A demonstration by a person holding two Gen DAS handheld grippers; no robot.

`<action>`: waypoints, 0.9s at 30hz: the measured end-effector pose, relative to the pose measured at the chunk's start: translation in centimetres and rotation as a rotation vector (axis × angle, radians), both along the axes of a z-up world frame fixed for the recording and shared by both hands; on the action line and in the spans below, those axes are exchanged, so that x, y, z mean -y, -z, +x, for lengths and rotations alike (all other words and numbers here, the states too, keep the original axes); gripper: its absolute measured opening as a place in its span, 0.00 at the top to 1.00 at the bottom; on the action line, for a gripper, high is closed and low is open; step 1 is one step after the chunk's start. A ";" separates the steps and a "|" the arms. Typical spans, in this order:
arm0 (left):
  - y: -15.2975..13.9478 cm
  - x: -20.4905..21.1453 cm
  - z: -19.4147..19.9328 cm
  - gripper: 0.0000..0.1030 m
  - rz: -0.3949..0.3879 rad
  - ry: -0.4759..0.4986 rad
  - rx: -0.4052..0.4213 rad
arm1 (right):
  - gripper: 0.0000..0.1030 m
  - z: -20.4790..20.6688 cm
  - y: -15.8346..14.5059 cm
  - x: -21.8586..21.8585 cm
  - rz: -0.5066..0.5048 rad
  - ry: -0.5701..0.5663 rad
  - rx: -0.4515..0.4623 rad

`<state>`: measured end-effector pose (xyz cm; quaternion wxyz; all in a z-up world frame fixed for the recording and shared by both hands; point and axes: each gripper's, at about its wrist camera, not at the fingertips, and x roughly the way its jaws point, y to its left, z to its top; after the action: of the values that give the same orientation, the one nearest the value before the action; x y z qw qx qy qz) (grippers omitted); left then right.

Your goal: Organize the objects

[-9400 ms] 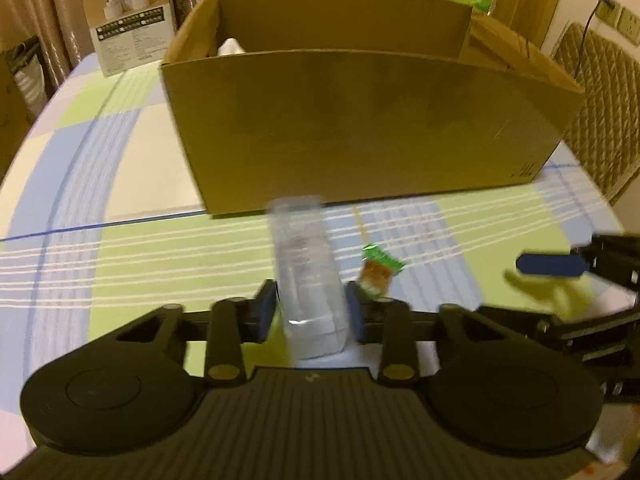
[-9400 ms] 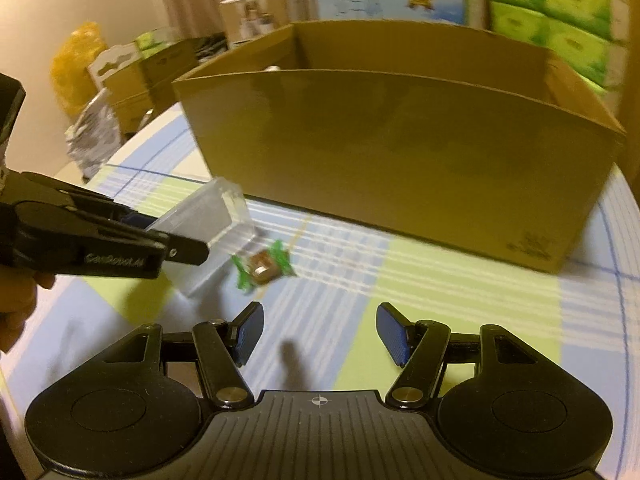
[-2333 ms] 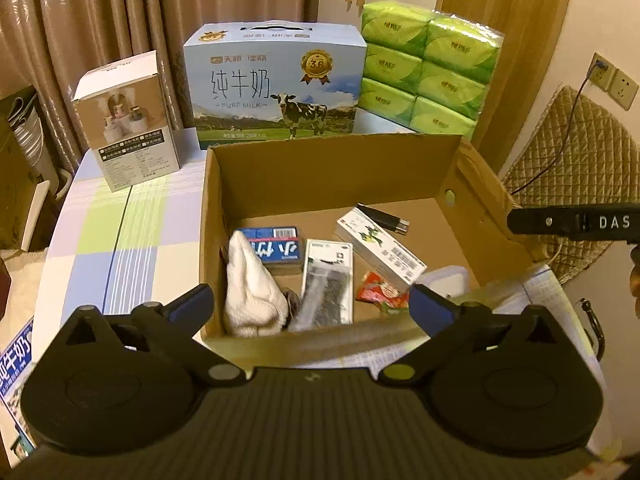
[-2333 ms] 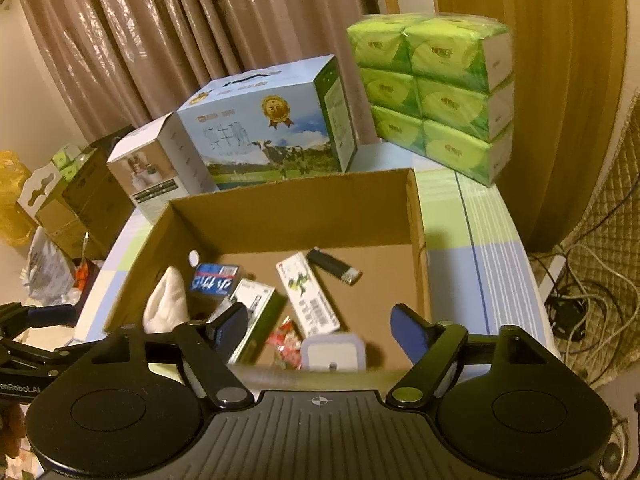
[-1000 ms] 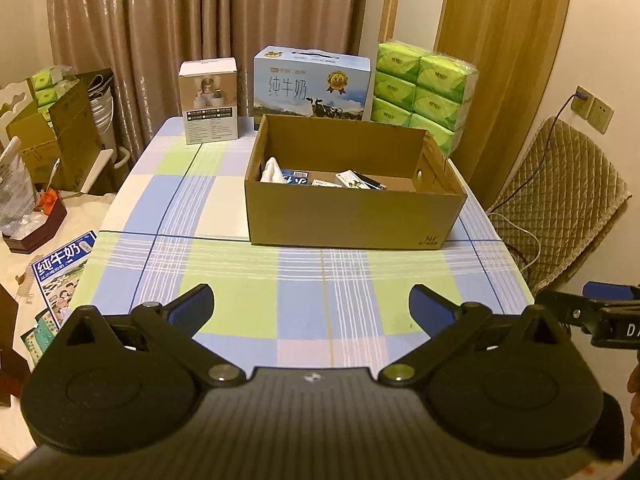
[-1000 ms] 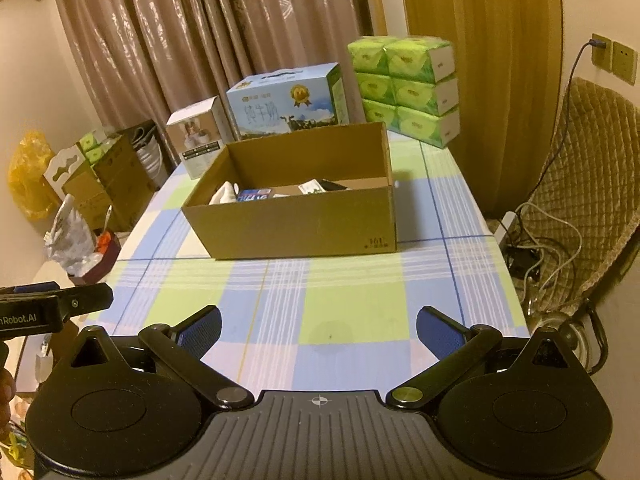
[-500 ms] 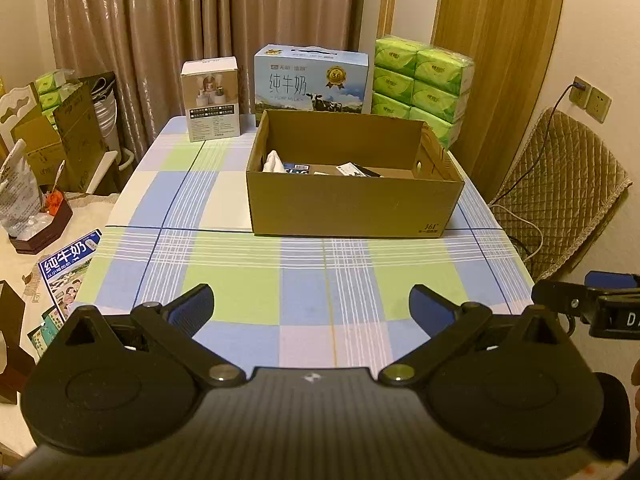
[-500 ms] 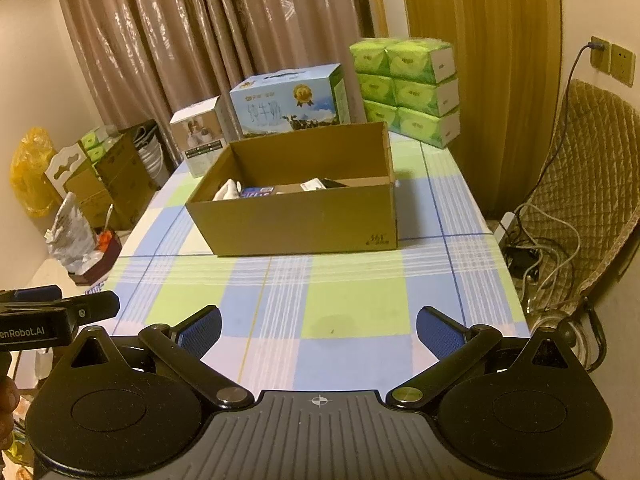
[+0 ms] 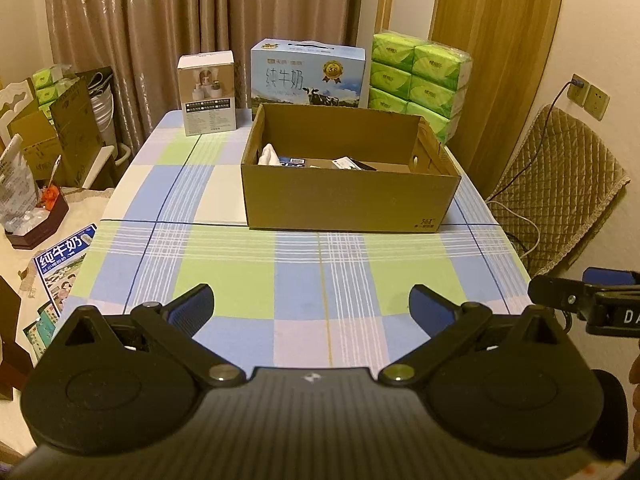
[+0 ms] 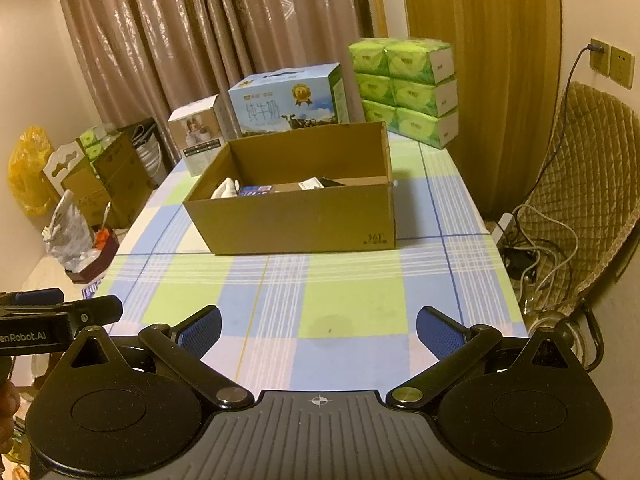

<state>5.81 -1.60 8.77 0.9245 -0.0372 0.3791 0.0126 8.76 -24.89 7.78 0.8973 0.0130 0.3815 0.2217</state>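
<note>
An open cardboard box (image 9: 348,200) (image 10: 296,224) stands on the checked tablecloth (image 9: 224,276) (image 10: 352,292), far from both grippers. Inside it I see a white cloth (image 9: 267,155) (image 10: 225,190), a blue packet (image 9: 292,161) (image 10: 256,190) and a white carton (image 9: 347,163) (image 10: 313,184); the rest is hidden by the box wall. My left gripper (image 9: 311,307) is wide open and empty above the near table edge. My right gripper (image 10: 318,330) is wide open and empty, level with the left one, which shows at the left edge of its view (image 10: 60,320).
Behind the box stand a milk carton case (image 9: 307,76) (image 10: 286,100), a small white product box (image 9: 207,92) (image 10: 196,136) and stacked green tissue packs (image 9: 416,80) (image 10: 404,88). A quilted chair (image 9: 556,188) (image 10: 584,200) is right of the table. Boxes and bags (image 9: 52,136) clutter the left floor.
Both grippers have drawn slightly further back from the box and stay wide open and empty. Earlier the left held a clear container, which now lies in the box.
</note>
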 end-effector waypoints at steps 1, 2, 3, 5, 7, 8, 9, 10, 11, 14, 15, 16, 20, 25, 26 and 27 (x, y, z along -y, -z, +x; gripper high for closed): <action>0.0 0.0 0.0 0.01 -0.003 0.002 0.000 | 0.02 0.0 0.0 0.0 -0.002 -0.001 0.001; 0.0 -0.1 0.0 0.01 -0.006 0.004 0.000 | 0.02 0.0 0.1 -0.1 -0.003 -0.002 0.002; 0.0 -0.1 0.0 0.01 -0.007 0.007 0.001 | 0.02 0.0 0.1 -0.1 -0.005 -0.002 0.002; 0.0 0.0 -0.1 0.01 -0.007 0.009 0.002 | 0.02 -0.1 0.1 -0.1 -0.009 -0.002 0.002; 0.0 -0.1 -0.2 0.01 -0.010 0.008 0.001 | 0.02 -0.1 0.1 -0.2 -0.010 -0.003 0.003; 0.0 -0.1 -0.2 0.01 -0.010 0.008 0.000 | 0.02 -0.1 0.2 -0.2 -0.010 -0.003 0.003; 0.0 -0.1 -0.2 0.01 -0.009 0.007 0.000 | 0.02 -0.1 0.2 -0.2 -0.010 -0.004 0.003; 0.0 -0.1 -0.2 0.01 -0.009 0.007 0.001 | 0.02 -0.1 0.2 -0.2 -0.012 -0.003 0.003; 0.0 -0.1 -0.2 0.01 -0.010 0.006 0.000 | 0.02 -0.1 0.2 -0.2 -0.011 -0.004 0.004; 0.0 0.0 -0.2 0.01 -0.011 0.007 0.000 | 0.02 -0.1 0.2 -0.1 -0.012 -0.007 0.005; 0.0 0.0 -0.2 0.01 -0.012 0.008 0.001 | 0.02 -0.1 0.2 -0.1 -0.013 -0.008 0.006; 0.0 0.0 -0.2 0.01 -0.012 0.009 0.000 | 0.02 -0.1 0.2 -0.1 -0.014 -0.008 0.006; 0.0 0.2 -0.2 0.01 -0.013 0.013 -0.002 | 0.02 -0.1 0.1 -0.1 -0.014 -0.007 0.007; 0.0 0.2 0.0 0.01 -0.015 0.019 -0.001 | 0.02 0.0 0.0 -0.2 -0.018 -0.006 0.009; -0.1 0.3 0.0 0.01 -0.015 0.018 0.000 | 0.02 0.0 0.0 -0.2 -0.019 -0.006 0.009; -0.1 0.3 0.1 0.01 -0.016 0.018 -0.001 | 0.02 0.1 0.0 -0.2 -0.019 -0.007 0.009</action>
<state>5.87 -1.86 8.83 0.9242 -0.0413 0.3797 0.0015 8.85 -24.67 7.81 0.8983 0.0021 0.3796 0.2211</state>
